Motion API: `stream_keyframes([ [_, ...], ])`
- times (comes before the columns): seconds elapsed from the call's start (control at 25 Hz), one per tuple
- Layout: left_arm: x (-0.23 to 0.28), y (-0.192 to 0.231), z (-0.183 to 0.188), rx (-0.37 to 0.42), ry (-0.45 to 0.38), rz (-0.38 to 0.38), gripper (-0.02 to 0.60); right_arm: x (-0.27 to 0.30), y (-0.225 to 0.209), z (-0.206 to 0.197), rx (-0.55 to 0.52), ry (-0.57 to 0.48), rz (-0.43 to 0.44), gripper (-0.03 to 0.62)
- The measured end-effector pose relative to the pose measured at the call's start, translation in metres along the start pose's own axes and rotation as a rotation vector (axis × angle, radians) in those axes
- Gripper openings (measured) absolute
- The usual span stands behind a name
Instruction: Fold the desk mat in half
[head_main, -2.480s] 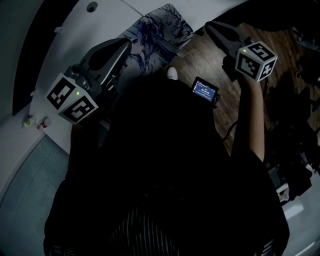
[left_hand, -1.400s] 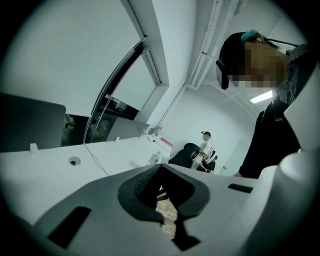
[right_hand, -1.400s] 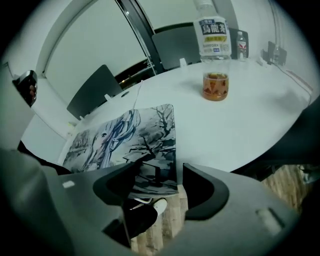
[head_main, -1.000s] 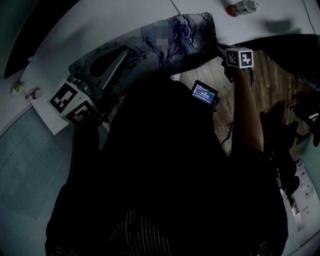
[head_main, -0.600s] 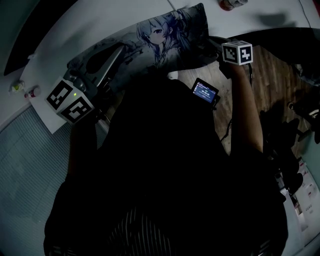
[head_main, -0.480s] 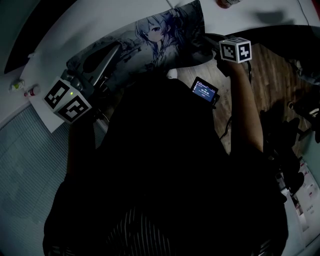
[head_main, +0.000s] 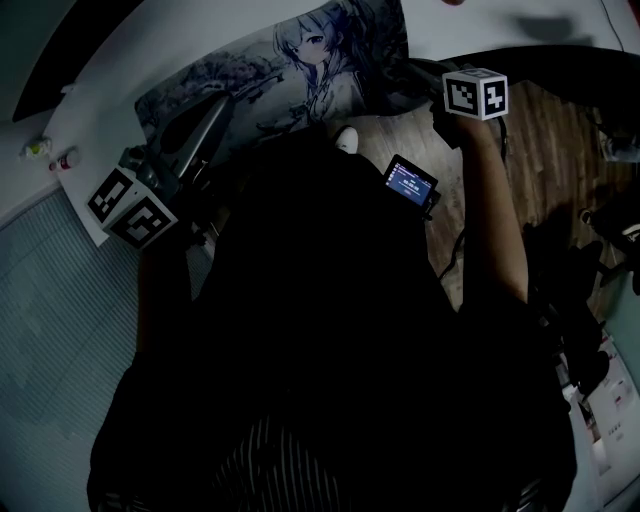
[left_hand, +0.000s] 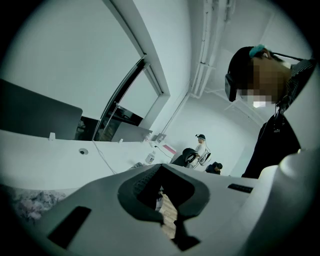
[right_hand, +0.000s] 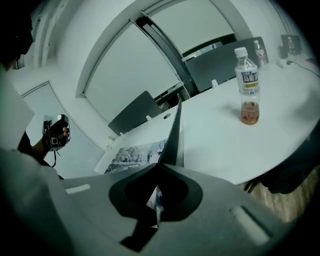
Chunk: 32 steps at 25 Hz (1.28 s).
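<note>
The desk mat (head_main: 300, 60), printed with an anime figure, lies on the white desk (head_main: 120, 60) at the top of the head view. My right gripper (head_main: 402, 68) reaches in from the right and is shut on the mat's near right corner. In the right gripper view the mat (right_hand: 134, 152) comes out of the closed tips of the right gripper (right_hand: 162, 170), its pinched edge standing up thin and dark. My left gripper (head_main: 222, 106) hovers over the mat's near left part. In its own view the left gripper (left_hand: 161, 167) has its jaws together, with nothing seen between them.
A water bottle (right_hand: 248, 87) stands on the desk to the right of the mat. Small bottles (head_main: 45, 155) sit at the desk's left edge. Below the desk's edge are wooden floor (head_main: 540, 150), a white shoe (head_main: 345, 138) and a lit device (head_main: 411, 183). People (left_hand: 200, 150) stand far off.
The right gripper has come from over the floor to the mat's near right corner. The mat, humped a second ago, now shows flatter. The left gripper stays by the mat's left part.
</note>
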<state>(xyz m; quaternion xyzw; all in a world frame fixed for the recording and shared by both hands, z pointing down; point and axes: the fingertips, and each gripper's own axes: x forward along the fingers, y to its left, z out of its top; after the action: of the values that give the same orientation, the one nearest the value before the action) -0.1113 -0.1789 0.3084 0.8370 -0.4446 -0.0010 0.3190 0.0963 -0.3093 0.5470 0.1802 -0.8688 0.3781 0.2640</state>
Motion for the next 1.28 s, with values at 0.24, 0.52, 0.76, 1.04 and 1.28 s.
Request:
stream_keyframes([
  [0.24, -0.006, -0.015, -0.007, -0.001, -0.010, -0.017, 0.009, 0.002, 0.016, -0.002, 0.010, -0.017, 0.020, 0.009],
  [0.52, -0.026, -0.004, 0.006, 0.024, -0.043, -0.065, 0.009, 0.013, 0.036, 0.010, 0.010, -0.031, -0.012, 0.009],
  [0.76, -0.069, 0.013, 0.024, 0.057, -0.085, -0.093, 0.009, 0.024, 0.048, 0.005, 0.078, -0.020, -0.066, 0.009],
  [1.04, -0.158, 0.066, 0.029, 0.031, -0.148, -0.061, 0.009, 0.054, 0.069, -0.006, 0.131, -0.005, -0.143, 0.009],
  [1.28, -0.220, 0.098, 0.028, 0.015, -0.186, -0.031, 0.009, 0.070, 0.070, -0.012, 0.153, 0.023, -0.246, 0.009],
])
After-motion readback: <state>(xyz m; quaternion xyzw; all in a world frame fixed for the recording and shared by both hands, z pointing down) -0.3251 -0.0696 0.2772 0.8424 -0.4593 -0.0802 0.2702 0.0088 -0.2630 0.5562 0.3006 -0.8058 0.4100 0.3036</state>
